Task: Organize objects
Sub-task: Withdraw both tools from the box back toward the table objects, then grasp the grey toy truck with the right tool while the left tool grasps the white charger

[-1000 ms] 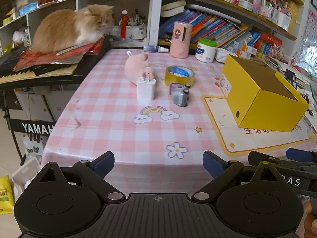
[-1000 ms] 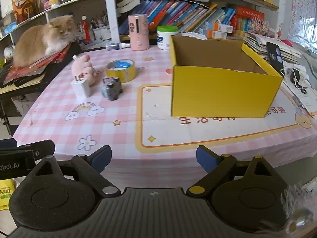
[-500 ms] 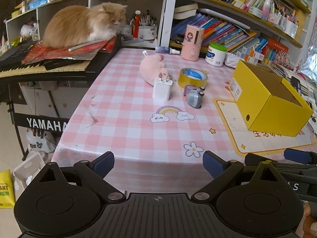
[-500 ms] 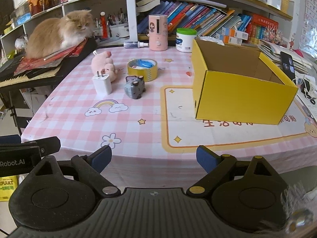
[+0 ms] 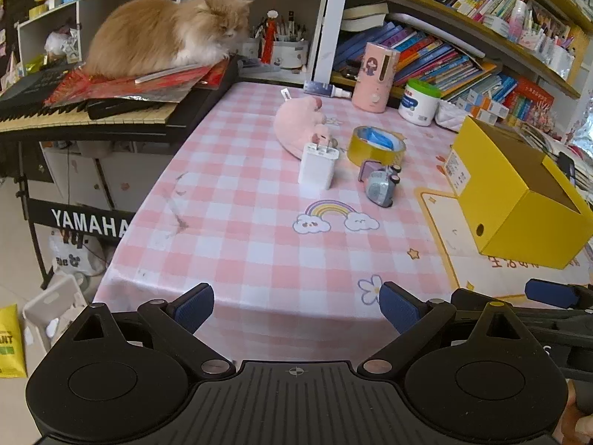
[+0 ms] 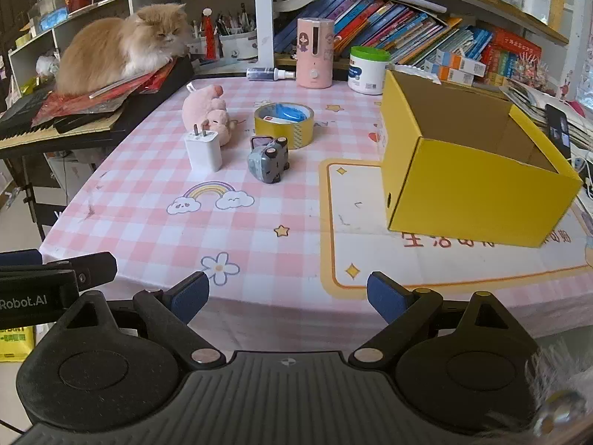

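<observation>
On the pink checked tablecloth [image 5: 259, 244] stand a white charger plug [image 5: 318, 165] [image 6: 204, 150], a pink plush toy [image 5: 298, 128] [image 6: 205, 111], a yellow tape roll [image 5: 376, 146] [image 6: 284, 120] and a small grey toy [image 5: 381, 185] [image 6: 268, 163]. An open, empty yellow box [image 5: 519, 200] [image 6: 470, 163] sits to their right. My left gripper [image 5: 296, 306] and right gripper [image 6: 288, 294] are both open and empty, at the table's near edge, well short of the objects.
An orange cat [image 5: 163, 33] [image 6: 118, 52] lies on a keyboard piano [image 5: 92, 115] left of the table. A pink dispenser [image 6: 315, 57], a white jar [image 6: 368, 70] and a small bottle [image 6: 267, 73] stand at the back edge. Bookshelves [image 6: 407, 29] rise behind.
Both grippers have drifted left and slightly up; the objects and box now sit further right in both views. Jaws stay open.
</observation>
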Demonstrator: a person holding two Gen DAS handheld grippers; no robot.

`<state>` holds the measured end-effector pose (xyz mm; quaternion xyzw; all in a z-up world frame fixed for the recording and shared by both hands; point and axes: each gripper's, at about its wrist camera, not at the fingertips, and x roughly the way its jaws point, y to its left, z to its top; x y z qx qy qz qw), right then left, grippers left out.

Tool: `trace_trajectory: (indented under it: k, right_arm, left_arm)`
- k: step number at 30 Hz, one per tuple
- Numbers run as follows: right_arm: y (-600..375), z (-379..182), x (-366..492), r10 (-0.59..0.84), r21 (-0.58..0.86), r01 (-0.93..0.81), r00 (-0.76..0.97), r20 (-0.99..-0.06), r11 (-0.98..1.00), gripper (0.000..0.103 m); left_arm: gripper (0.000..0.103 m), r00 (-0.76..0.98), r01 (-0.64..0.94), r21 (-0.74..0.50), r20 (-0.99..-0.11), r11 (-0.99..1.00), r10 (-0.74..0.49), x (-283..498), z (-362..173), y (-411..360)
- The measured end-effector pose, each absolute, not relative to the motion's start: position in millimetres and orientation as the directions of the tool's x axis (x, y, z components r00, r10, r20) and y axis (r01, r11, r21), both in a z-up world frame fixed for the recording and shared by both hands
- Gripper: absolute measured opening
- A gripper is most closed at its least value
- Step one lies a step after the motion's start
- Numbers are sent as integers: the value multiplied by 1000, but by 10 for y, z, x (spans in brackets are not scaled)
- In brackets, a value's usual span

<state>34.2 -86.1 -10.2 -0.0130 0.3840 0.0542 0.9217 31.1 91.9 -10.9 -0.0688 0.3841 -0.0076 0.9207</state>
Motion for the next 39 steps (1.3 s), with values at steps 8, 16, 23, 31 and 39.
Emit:
trace_trajectory:
  k: [8, 16, 23, 31, 39]
  right_arm:
    - [-866, -119, 700, 119, 24, -146, 690, -714, 989, 92]
    - [-841, -135, 1172, 160, 14, -215, 678, -717, 977, 87]
    - [-850, -213, 1627, 192, 17, -264, 652, -733, 964, 85]
    - [-782, -355, 2003, 255, 29, -342, 638, -726, 939, 84]
    - [-674, -490, 2335, 278, 13, -387, 639, -717, 922, 80]
  left_arm:
    - [97, 710, -68, -130, -703, 989, -44, 599, -107, 886]
    - [97, 729, -126, -148, -685, 981, -10, 968, -97, 868]
    - [97, 715, -155, -141, -699, 978, 13, 1288, -142, 796]
    - [97, 708, -181, -129, -705, 975, 38, 1519, -146, 757]
    - [97, 699, -192, -116, -713, 975, 52, 1732, -151, 750]
